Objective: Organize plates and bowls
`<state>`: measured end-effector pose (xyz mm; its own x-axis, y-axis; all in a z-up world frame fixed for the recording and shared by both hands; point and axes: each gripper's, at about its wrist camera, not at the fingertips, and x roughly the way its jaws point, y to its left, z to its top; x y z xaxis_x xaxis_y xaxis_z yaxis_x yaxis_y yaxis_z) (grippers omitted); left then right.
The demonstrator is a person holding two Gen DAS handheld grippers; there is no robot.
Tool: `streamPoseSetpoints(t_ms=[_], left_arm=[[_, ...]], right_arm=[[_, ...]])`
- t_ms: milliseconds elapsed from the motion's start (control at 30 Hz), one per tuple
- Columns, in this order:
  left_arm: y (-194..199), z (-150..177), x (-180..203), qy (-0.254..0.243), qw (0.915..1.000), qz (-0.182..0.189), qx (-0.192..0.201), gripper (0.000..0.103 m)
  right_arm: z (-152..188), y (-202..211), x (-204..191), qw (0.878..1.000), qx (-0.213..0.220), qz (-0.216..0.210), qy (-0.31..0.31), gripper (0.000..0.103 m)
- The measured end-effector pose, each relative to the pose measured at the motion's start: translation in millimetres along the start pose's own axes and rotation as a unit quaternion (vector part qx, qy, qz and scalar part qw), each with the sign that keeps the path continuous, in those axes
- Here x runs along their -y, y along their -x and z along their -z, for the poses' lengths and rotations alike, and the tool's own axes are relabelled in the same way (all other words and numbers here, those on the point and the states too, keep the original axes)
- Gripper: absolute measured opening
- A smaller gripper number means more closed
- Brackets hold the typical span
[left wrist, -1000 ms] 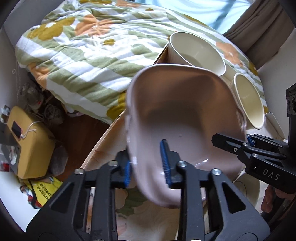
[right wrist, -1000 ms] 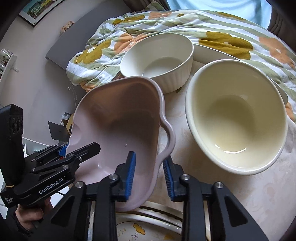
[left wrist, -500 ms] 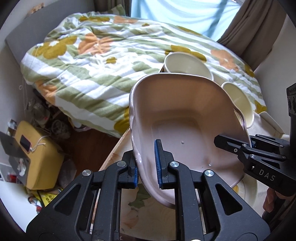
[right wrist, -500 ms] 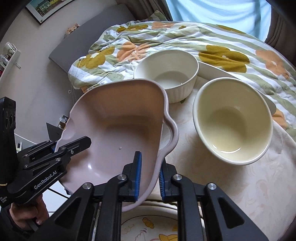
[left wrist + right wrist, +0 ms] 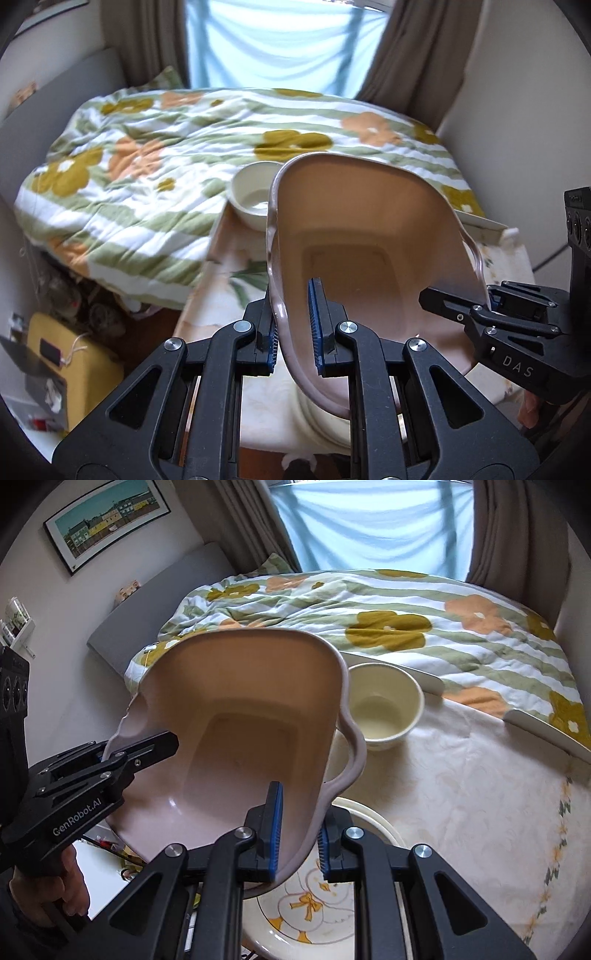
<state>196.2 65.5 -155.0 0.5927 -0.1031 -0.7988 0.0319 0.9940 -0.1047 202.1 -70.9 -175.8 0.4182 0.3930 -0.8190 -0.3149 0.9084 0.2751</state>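
Left gripper [image 5: 295,328] is clamped on the left wall of the pink baking dish [image 5: 369,236], one blue pad inside and one outside the rim. Right gripper [image 5: 297,834] is doing the same on the opposite wall, just beside the dish's looped handle [image 5: 351,753], so it's a proper two-handed carry. The dish hangs in the air, tilted with its open side facing both cameras, clear of the table [image 5: 480,794] and its cream floral cloth.

Under it, near the table's front edge, sits a plate with a duck drawing [image 5: 317,912]. Further back there's a cream bowl [image 5: 384,705], and the left wrist view shows a white bowl [image 5: 251,195] right at the back edge by the flowery duvet [image 5: 147,166].

I'd call this the middle of the carry step: dish is picked up, not put down anywhere yet. Where it's headed I honestly can't tell from these views. Could be onto the duck plate, could be somewhere off to the side.

Whatever the spot, the next move needs both hands going together, since the grip is only on thin rims and any twist between them could lever the dish out. It should be levelled off before it comes down, kept clear of the cream bowl, and the pads shouldn't let go until the base is resting flat.
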Motion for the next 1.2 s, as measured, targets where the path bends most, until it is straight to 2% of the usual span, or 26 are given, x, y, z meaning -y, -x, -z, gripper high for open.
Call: streamPoseSetpoints(t_ms=[200, 367, 533, 700, 867, 1000, 1200], left_arm=[[-5, 2, 72, -0.044, 0.9979, 0.046, -0.006, 0.012], [-22, 12, 143, -0.067, 0.9952, 0.068, -0.020, 0.012], [-46, 35, 210, -0.075, 0.9917, 0.093, -0.047, 0.012], [-77, 63, 265, -0.088, 0.9877, 0.106, -0.075, 0.012], [-111, 91, 293, -0.096, 0.9841, 0.105, -0.107, 0.012], [-130, 112, 299, -0.100, 0.9808, 0.108, -0.128, 0.012], [-140, 128, 305, -0.101, 0.9796, 0.101, -0.141, 0.012]], right_arm=[[24, 41, 53, 0.998, 0.016, 0.036, -0.046, 0.015], [45, 74, 103, 0.995, 0.023, 0.060, -0.072, 0.015], [74, 98, 157, 0.992, 0.015, 0.082, -0.095, 0.015], [104, 104, 201, 0.988, -0.004, 0.095, -0.119, 0.015], [132, 93, 234, 0.986, -0.026, 0.097, -0.136, 0.015], [151, 82, 254, 0.984, -0.039, 0.089, -0.149, 0.015], [170, 76, 260, 0.984, -0.044, 0.075, -0.155, 0.015]])
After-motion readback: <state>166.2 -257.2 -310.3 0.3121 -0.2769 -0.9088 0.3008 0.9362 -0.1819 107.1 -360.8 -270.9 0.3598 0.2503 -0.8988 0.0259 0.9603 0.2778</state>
